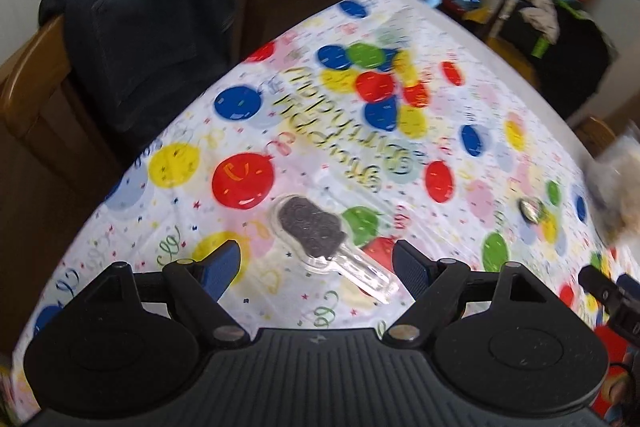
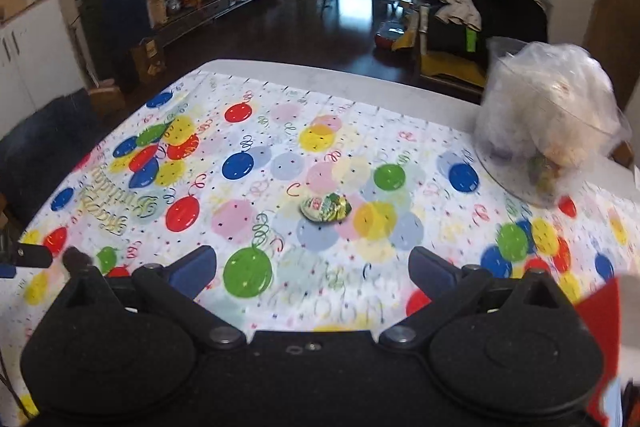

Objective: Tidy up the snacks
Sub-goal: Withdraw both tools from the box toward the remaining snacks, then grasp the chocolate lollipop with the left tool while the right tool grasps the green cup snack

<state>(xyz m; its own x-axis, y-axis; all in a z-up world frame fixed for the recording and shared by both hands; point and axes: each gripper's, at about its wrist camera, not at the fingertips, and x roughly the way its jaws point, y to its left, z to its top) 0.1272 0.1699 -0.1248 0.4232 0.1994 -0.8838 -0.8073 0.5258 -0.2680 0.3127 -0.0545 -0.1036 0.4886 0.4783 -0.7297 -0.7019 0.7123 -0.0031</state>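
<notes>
**Both claws wide over the balloon cloth**

Left wrist view: at left the tablecloth (image 1: pixel 240 131) drops off toward a wooden chair (image 1: pixel 36 75) draped in dark cloth. Plenty of bare room up the middle. The left gripper (image 1: pixel 316 259) stands wide, holding nothing, over a clear packet of dark cookies (image 1: pixel 312 227). Its long axis runs upper left to lower right, the empty clear end cut off behind the right finger.

Right wrist view: the right gripper (image 2: pixel 312 267) gapes too, empty. A small foil snack (image 2: pixel 326 207) sits centre, its print blurred. At right, a bag-filled clear bowl (image 2: pixel 548 123) near the table edge, contents unclear.
</notes>
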